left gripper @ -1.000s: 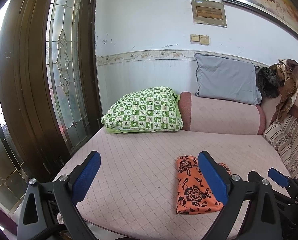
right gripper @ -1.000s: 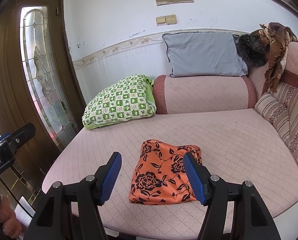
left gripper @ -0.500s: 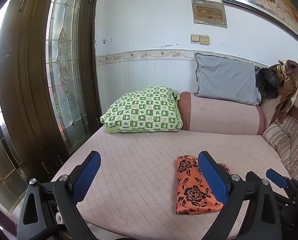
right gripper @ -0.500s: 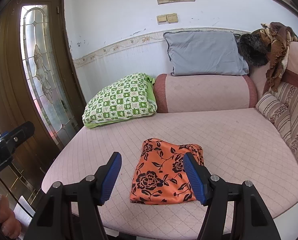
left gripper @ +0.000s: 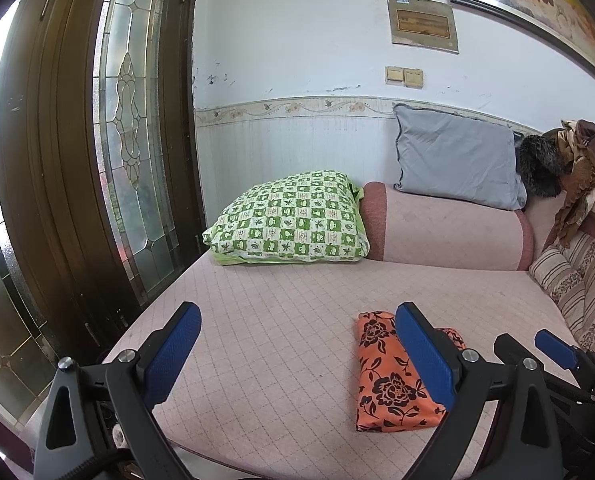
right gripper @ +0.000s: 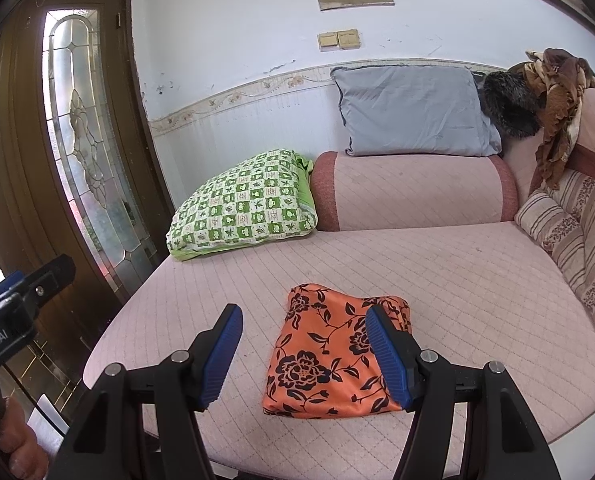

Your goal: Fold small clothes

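Observation:
A small orange cloth with black flowers (right gripper: 329,352) lies folded into a neat rectangle near the front edge of the pink quilted sofa seat (right gripper: 457,280). It also shows in the left wrist view (left gripper: 389,380), partly behind the right finger. My right gripper (right gripper: 303,354) is open and empty, held above and just in front of the cloth. My left gripper (left gripper: 297,352) is open and empty, to the left of the cloth. The right gripper shows at the lower right of the left wrist view (left gripper: 553,350).
A green checked pillow (left gripper: 289,220) lies at the back left of the seat. A grey cushion (left gripper: 457,160) rests on a pink bolster (left gripper: 445,232). Striped cushions (right gripper: 569,236) and a brown cloth (right gripper: 553,108) are on the right. A wooden door with glass (left gripper: 129,120) stands left.
Both grippers have drifted back slightly. The cloth lies still and both stay open.

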A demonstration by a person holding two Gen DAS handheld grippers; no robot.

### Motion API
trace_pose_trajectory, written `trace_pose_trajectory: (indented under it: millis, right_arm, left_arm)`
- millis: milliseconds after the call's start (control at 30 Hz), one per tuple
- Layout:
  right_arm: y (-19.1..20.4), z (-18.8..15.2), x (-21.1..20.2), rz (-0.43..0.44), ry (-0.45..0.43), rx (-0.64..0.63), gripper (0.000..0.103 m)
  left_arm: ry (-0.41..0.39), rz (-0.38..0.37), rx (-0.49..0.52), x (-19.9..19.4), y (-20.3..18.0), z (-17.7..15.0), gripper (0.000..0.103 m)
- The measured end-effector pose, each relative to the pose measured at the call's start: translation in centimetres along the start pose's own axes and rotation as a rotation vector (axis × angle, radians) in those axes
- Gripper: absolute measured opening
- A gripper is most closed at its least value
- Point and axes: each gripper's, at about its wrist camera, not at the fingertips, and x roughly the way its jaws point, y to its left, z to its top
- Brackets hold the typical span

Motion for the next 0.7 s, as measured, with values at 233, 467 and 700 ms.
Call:
trace_pose_trajectory:
  millis: [233, 467, 700]
  right_arm:
    - [0.6, 0.3, 0.1, 0.012, -0.009, -0.005, 0.067]
    - [1.1, 0.2, 0.5, 0.017, -0.002, -0.015, 0.067]
    - [1.2, 0.3, 0.7, 0.02, 0.002, -0.012, 0.067]
  left_arm:
    - [-0.004, 0.004, -0.013, 0.1, 0.4, 0.1, 0.098]
    - [-0.001, 0.009, -0.025, 0.3, 0.9, 0.0, 0.098]
    - [0.006, 0.01, -0.021, 0.8, 0.8, 0.0, 0.098]
